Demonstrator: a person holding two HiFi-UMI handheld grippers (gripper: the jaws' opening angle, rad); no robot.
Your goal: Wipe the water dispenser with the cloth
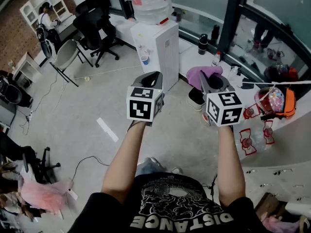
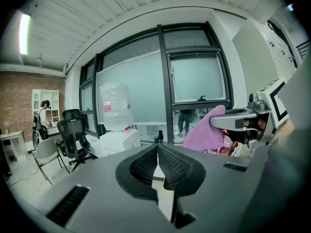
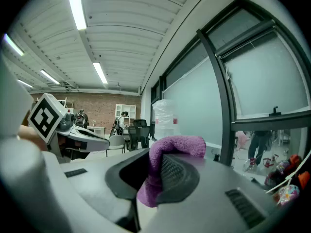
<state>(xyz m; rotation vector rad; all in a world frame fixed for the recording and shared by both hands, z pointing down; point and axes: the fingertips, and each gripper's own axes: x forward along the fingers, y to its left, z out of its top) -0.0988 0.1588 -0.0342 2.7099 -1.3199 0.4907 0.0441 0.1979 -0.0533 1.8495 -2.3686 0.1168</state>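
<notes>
Left claw (image 1: 151, 76): jaws pressed together, nothing between them; the black pads (image 2: 146, 164) are ribbed mesh.
Right claw (image 1: 210, 81): clamped on the cloth (image 3: 176, 144).
Cloth: purple, fuzzy, folded over the jaw tips; in the head view it bunches ahead of the right claw, its lower part hidden behind the claw body.
Dispenser (image 1: 163, 45): white, boxy, standing on the floor beyond both claws, apart from the cloth.
Bottle (image 1: 148, 4): clear plastic, on top of the dispenser; its top is cut off by the frame edge.
Taps: too small to make out.
Chair (image 1: 97, 21): black, on castors, left of the dispenser.
</notes>
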